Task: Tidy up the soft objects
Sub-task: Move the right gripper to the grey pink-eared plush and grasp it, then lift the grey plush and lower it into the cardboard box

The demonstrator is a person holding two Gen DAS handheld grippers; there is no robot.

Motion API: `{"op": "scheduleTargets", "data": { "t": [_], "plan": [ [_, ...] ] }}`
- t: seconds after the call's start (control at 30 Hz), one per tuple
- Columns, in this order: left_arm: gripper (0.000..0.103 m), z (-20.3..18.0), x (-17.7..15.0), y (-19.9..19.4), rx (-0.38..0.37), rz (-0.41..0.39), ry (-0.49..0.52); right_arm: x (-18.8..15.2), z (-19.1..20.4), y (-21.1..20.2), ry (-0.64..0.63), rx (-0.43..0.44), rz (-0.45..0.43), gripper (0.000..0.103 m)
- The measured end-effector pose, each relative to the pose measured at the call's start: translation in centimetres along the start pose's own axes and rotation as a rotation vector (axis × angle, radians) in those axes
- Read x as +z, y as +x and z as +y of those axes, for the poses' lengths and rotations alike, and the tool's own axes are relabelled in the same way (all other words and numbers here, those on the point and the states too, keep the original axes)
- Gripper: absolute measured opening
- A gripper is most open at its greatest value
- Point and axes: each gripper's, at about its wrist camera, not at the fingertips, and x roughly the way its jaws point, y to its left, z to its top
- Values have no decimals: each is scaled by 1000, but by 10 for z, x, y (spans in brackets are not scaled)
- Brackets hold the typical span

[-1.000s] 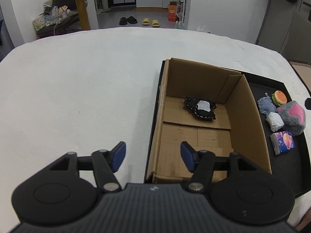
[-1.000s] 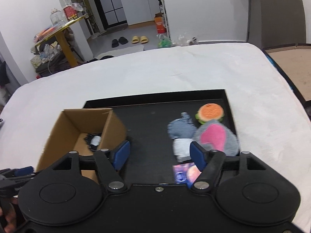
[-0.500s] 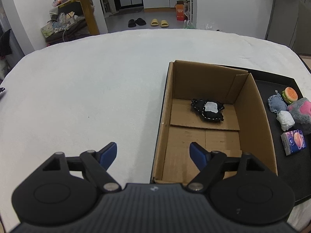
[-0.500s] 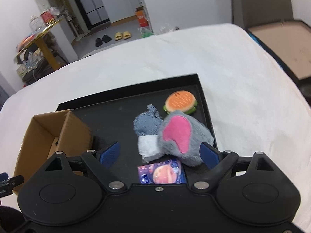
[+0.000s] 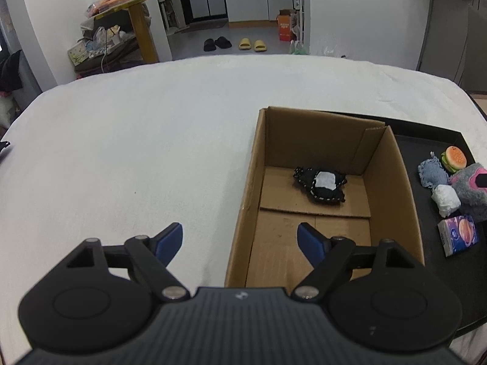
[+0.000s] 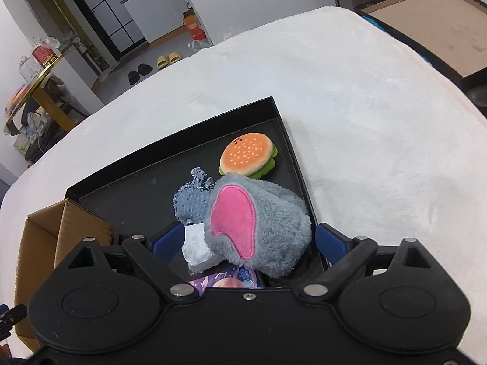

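The fuzzy grey plush (image 6: pixel 261 228) with the pink patch sits in the black tray (image 6: pixel 170 179), right against the tray's right-hand wall. The right gripper (image 6: pixel 248 240) is straddling it: blue pads (image 6: pixel 330 240) spread wide on either side and still opening, plush between them but neither pad pressing on it as far as I can see. A white crumpled wad (image 6: pixel 197 249) is tucked against the plush's left side, a grey-blue knitted cloth (image 6: pixel 191 203) is just behind that, and a little burger toy (image 6: pixel 248 155) sits further back near the tray's far corner. A purple tissue pack (image 6: pixel 225 279) peeks out just under the gripper body.

Left of all that, in the same tray, is the cardboard box (image 5: pixel 398 188), with one black-and-white soft thing (image 5: pixel 321 185) lying on its floor toward the back. The left gripper (image 5: pixel 240 240) hovers over the box's near left wall, fingers spread, nothing in them. Everything sits on a white table (image 5: pixel 137 140).
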Motion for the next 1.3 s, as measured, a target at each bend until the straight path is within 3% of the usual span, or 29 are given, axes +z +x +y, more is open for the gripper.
{"op": "scheduleTargets", "data": {
  "t": [0.23, 0.5, 0.97, 1.3],
  "plan": [
    [81, -3, 2, -1, 15, 2, 8, 0, -3, 9, -16, 5, 2, 85],
    [81, -2, -2, -4, 13, -8, 15, -2, -3, 13, -32, -18, 0, 62],
    [81, 8, -5, -12, -16, -32, -19, -10, 17, -34, -89, -19, -33, 59],
    [81, 19, -8, -15, -48, -28, -55, -12, 56, -64, -142, 45, -72, 60]
  ]
}}
